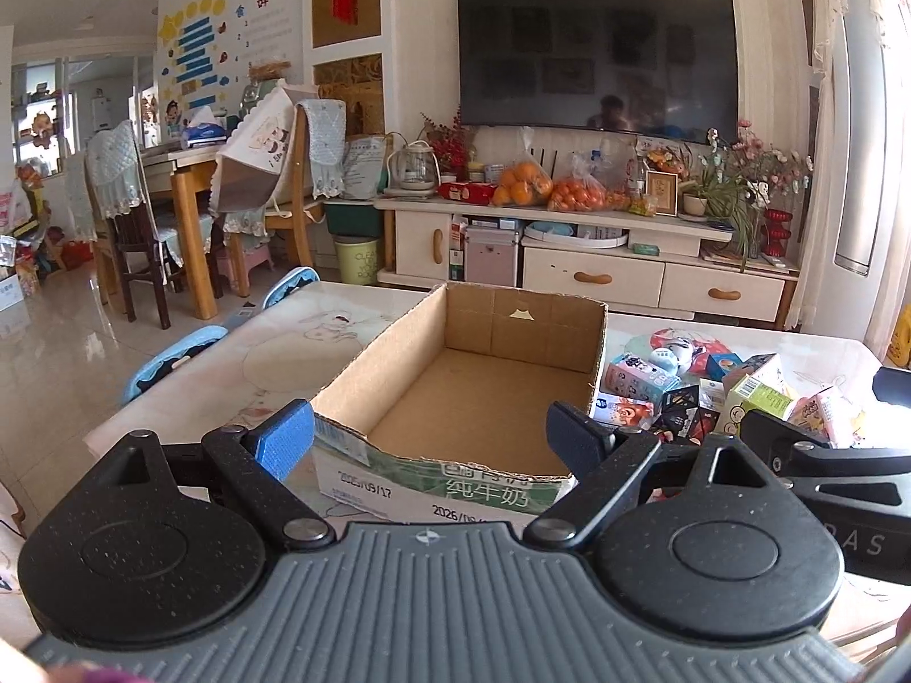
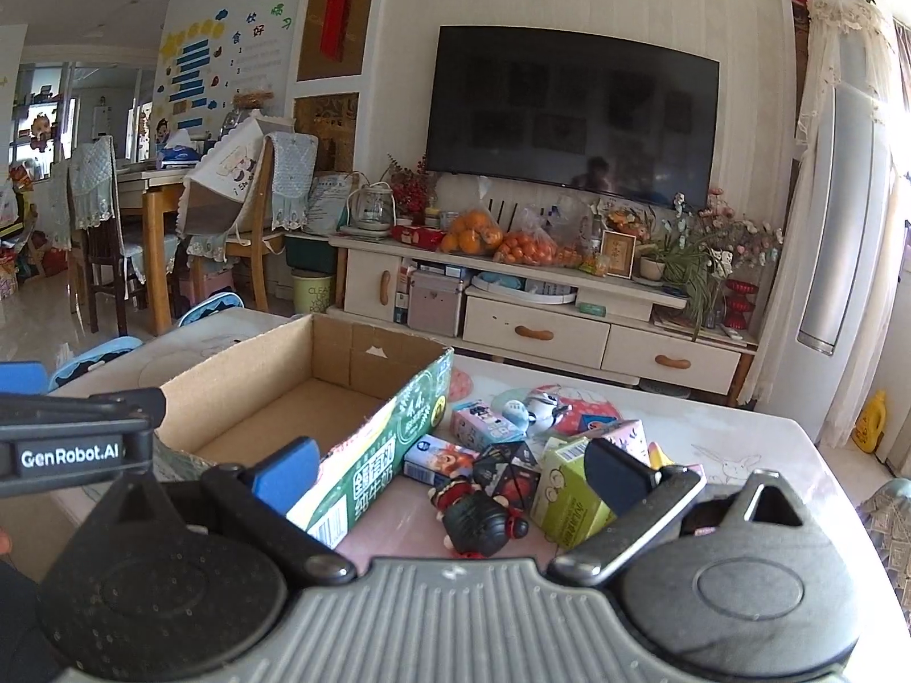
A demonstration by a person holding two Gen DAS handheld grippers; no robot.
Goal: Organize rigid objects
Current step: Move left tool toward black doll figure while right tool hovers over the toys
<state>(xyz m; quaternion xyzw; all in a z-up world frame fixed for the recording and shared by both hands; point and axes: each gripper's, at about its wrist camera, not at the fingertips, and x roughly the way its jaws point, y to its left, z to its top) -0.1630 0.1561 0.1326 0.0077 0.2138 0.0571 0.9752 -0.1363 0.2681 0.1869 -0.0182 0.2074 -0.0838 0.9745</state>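
An empty, open-topped cardboard box [image 1: 524, 324] with green print stands on the pale table [image 1: 273, 353]. My left gripper [image 1: 430, 444] is open, just in front of the box's near wall, holding nothing. To the right of the box [image 2: 398, 432] lies a pile of small items: a green-and-white carton [image 2: 563, 489], a dark figurine [image 2: 484, 518], a pink box [image 2: 484, 424], a black cube box [image 2: 507, 469] and a white-and-blue toy [image 2: 535, 407]. My right gripper [image 2: 452, 478] hovers open above the near side of this pile [image 1: 712, 393], with nothing gripped.
Blue chair backs [image 1: 171, 364] stand at the table's left edge. Beyond the table are a white TV stand [image 1: 592, 279] with bags of oranges [image 1: 524, 182], a wall TV [image 1: 598, 51], and a wooden dining table with chairs [image 1: 188, 199] at the left.
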